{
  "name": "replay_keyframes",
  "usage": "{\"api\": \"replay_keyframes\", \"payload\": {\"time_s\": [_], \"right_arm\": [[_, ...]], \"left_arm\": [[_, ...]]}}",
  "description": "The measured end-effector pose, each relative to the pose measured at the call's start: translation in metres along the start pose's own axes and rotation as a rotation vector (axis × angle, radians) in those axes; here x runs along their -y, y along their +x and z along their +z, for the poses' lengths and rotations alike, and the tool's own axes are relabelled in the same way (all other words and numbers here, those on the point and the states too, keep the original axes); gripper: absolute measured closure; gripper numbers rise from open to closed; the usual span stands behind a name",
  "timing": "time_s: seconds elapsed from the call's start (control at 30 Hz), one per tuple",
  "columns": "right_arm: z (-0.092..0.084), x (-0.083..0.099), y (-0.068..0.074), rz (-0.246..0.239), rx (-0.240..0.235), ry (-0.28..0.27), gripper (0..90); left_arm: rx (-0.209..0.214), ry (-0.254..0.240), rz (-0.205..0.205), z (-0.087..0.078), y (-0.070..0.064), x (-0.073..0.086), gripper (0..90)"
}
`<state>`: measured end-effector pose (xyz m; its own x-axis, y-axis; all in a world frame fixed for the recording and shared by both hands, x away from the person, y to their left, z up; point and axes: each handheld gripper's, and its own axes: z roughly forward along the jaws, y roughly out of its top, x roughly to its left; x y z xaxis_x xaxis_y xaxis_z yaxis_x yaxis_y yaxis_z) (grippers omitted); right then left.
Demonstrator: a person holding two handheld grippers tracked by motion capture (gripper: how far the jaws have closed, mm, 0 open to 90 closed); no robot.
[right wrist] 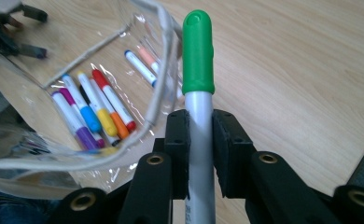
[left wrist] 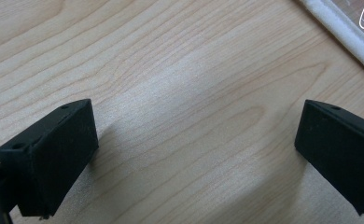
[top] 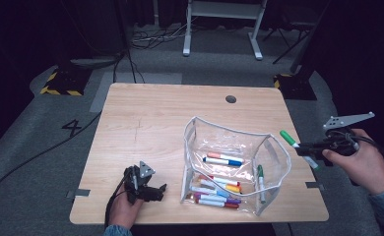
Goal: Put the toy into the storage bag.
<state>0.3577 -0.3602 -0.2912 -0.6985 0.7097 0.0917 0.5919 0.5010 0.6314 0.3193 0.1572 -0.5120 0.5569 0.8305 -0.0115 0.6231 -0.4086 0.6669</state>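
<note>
The right hand-held gripper (top: 304, 147) is seen off the right edge of the desk (top: 150, 123), held in the air beside the clear pouch (top: 232, 164). Its jaws are closed on a green-capped marker (right wrist: 199, 93); in the right gripper view the white barrel is clamped between the two black pads, with the green cap standing clear above them.

In the high view the marker's long axis is noted running from upper left to lower right, cap end pointing toward the pouch, barrel tail projecting below the jaws. The pouch is lying open on the desk's right half, mouth gaping upward, just to the left of and below the held marker. Several coloured markers (top: 219, 194) are lying inside it, and a second green marker (top: 261, 183) is lying along its right wall.

The left hand-held gripper (top: 156, 191) is resting low on the desk near the front edge, left of the pouch. Its jaws are set wide apart with only bare wood between them; the pouch's white edging (left wrist: 343, 32) is seen at the upper right of the left gripper view.

Judgement: the right hand is the nearer one to the pouch mouth. The coming move is taken to be a short carry leftward and down, with the marker tipped in over the rim.
</note>
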Motion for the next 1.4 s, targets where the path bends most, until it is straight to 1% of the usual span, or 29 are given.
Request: {"api": "replay_keyframes", "payload": {"time_s": [0.03, 0.07, 0.1, 0.13, 0.17, 0.23, 0.27, 0.3, 0.4, 0.43, 0.47, 0.57, 0.6, 0.67, 0.7, 0.73, 0.77, 0.83, 0.9, 0.93, 0.97, 1.0, 1.03, 1.1, 1.27, 1.3, 1.33, 1.4], "right_arm": [[0.000, 0.000, 0.000, 0.000, 0.000, 0.000, 77.1], [-0.004, -0.006, 0.004, -0.011, -0.010, -0.010, 77.1], [-0.004, -0.006, 0.004, -0.011, -0.010, -0.010, 77.1], [-0.008, -0.013, 0.009, -0.028, -0.016, -0.008, 77.1], [-0.009, -0.016, 0.012, -0.040, -0.022, -0.010, 77.1], [-0.010, -0.019, 0.014, -0.043, -0.028, -0.008, 77.1], [-0.012, -0.026, 0.019, -0.060, -0.044, -0.006, 77.1], [-0.012, -0.026, 0.019, -0.060, -0.044, -0.006, 77.1], [-0.014, -0.037, 0.028, -0.097, -0.053, -0.007, 77.1], [-0.013, -0.043, 0.033, -0.114, -0.068, -0.009, 77.1], [-0.013, -0.043, 0.033, -0.114, -0.068, -0.009, 77.1], [-0.011, -0.053, 0.044, -0.155, -0.085, -0.001, 77.1], [-0.009, -0.059, 0.050, -0.182, -0.097, 0.005, 77.1], [-0.006, -0.065, 0.058, -0.210, -0.114, 0.006, 77.1], [-0.006, -0.065, 0.058, -0.210, -0.114, 0.006, 77.1], [-0.003, -0.070, 0.065, -0.235, -0.132, 0.015, 77.1], [-0.003, -0.070, 0.065, -0.235, -0.132, 0.015, 77.1], [0.001, -0.075, 0.073, -0.262, -0.152, 0.027, 77.1], [0.005, -0.079, 0.079, -0.279, -0.163, 0.036, 77.1], [0.009, -0.083, 0.084, -0.297, -0.176, 0.045, 77.1], [0.009, -0.083, 0.084, -0.297, -0.176, 0.045, 77.1], [0.012, -0.085, 0.087, -0.305, -0.183, 0.046, 77.0], [0.016, -0.088, 0.093, -0.324, -0.197, 0.055, 77.1], [0.021, -0.091, 0.099, -0.342, -0.209, 0.066, 77.0], [0.034, -0.097, 0.114, -0.379, -0.245, 0.095, 77.1], [0.034, -0.097, 0.114, -0.379, -0.245, 0.095, 77.1], [0.040, -0.099, 0.120, -0.395, -0.263, 0.103, 77.1], [0.042, -0.100, 0.122, -0.403, -0.270, 0.110, 77.0]], "left_arm": [[0.000, 0.000, 0.000, 0.000, 0.000, 0.000, 0.0], [0.001, 0.003, 0.001, 0.000, 0.000, 0.000, 0.0], [0.001, 0.003, 0.001, 0.000, 0.000, 0.000, 0.0], [0.001, -0.002, -0.004, 0.000, 0.000, 0.000, 0.0], [-0.001, -0.002, -0.001, 0.000, 0.000, 0.000, 0.0], [0.001, 0.000, -0.002, 0.000, 0.000, 0.000, 0.0], [0.000, -0.002, -0.001, 0.000, 0.000, 0.000, 0.0], [0.000, -0.002, -0.001, 0.000, 0.000, 0.000, 0.0], [0.001, -0.001, -0.005, 0.000, 0.000, 0.000, 0.0], [-0.001, -0.001, -0.001, 0.000, 0.000, 0.000, 0.0], [0.000, -0.001, -0.001, 0.000, 0.000, 0.000, 0.0], [0.000, -0.002, -0.003, 0.000, 0.000, 0.000, 0.0], [0.000, -0.001, -0.001, 0.000, 0.000, 0.000, 0.0], [0.000, 0.000, -0.001, 0.000, 0.000, 0.000, 0.0], [0.001, 0.001, 0.000, 0.000, 0.000, 0.000, 0.0], [0.003, 0.002, -0.001, 0.000, 0.000, 0.000, 0.0], [0.003, 0.002, -0.001, 0.000, 0.000, 0.000, 0.0], [0.002, 0.003, 0.004, 0.000, 0.001, 0.000, 0.0], [0.002, 0.002, 0.004, 0.000, 0.001, 0.000, 0.0], [0.002, 0.003, 0.004, 0.000, 0.001, 0.000, 0.0], [0.002, 0.002, 0.004, 0.000, 0.001, 0.000, 0.0], [0.003, 0.002, 0.005, 0.000, 0.001, 0.000, 0.0], [0.003, 0.002, 0.005, 0.000, 0.001, 0.000, 0.0], [0.003, 0.002, 0.005, 0.000, 0.001, 0.000, 0.0], [0.003, 0.002, 0.005, 0.000, 0.001, 0.000, 0.0], [0.003, 0.002, 0.005, 0.000, 0.001, 0.000, 0.0], [0.003, 0.002, 0.005, 0.000, 0.001, 0.000, 0.0], [0.004, 0.001, 0.004, 0.000, 0.001, 0.000, 0.0]]}}
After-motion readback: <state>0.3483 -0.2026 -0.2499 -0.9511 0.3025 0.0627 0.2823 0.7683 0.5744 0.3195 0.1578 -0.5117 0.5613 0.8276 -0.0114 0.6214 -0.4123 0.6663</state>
